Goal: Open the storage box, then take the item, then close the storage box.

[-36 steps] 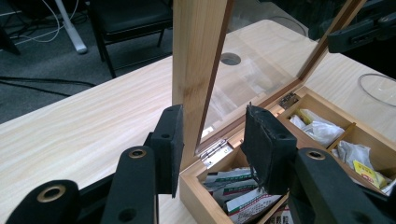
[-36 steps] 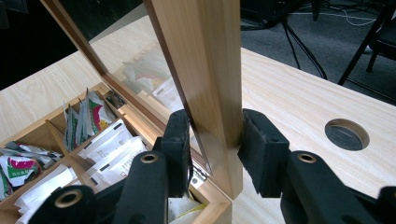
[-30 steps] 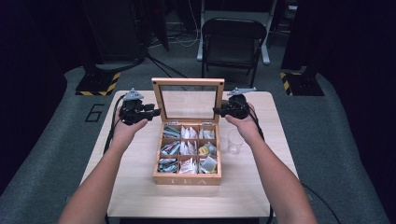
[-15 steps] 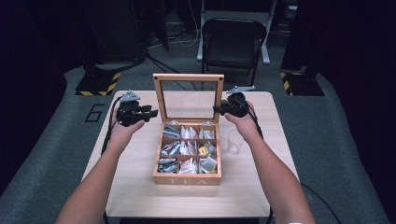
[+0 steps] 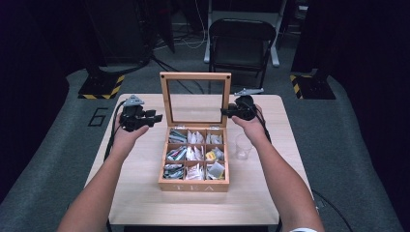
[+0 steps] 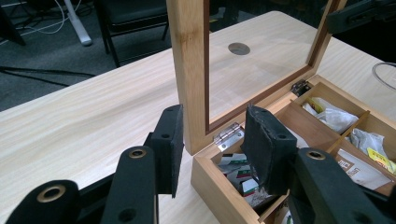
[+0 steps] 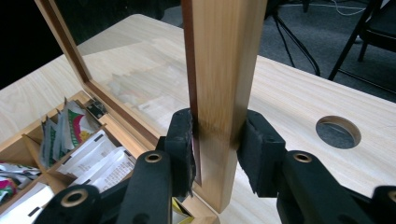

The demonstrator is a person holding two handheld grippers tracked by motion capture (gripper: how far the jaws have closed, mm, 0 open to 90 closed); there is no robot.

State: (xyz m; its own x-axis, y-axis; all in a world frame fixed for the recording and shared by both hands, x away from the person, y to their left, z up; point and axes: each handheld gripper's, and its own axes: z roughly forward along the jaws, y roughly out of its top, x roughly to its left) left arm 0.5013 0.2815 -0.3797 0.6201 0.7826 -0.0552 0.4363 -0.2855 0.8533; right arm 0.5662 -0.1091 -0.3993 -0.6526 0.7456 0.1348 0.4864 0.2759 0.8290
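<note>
A wooden tea box (image 5: 193, 186) sits mid-table, its compartments holding several tea bags (image 5: 193, 154). Its glass-paned lid (image 5: 195, 75) stands upright. My right gripper (image 5: 227, 112) is shut on the lid's right frame post (image 7: 224, 70), and both pads (image 7: 182, 149) press on the wood just above the box corner. My left gripper (image 5: 155, 119) hovers by the lid's left edge. Its jaws are open, and its pads (image 6: 170, 144) sit short of the left frame post (image 6: 191, 70), apart from it. Below the post is a hinge (image 6: 228, 135).
A clear plastic cup (image 5: 243, 146) stands just right of the box, under my right forearm. The table (image 5: 145, 203) has a round cable hole (image 7: 338, 132) behind the lid. A black chair (image 5: 241, 36) stands beyond the far edge.
The lid's top edge stands slightly higher than a second ago, with the right gripper still on its post. The left gripper has stayed about where it was.
</note>
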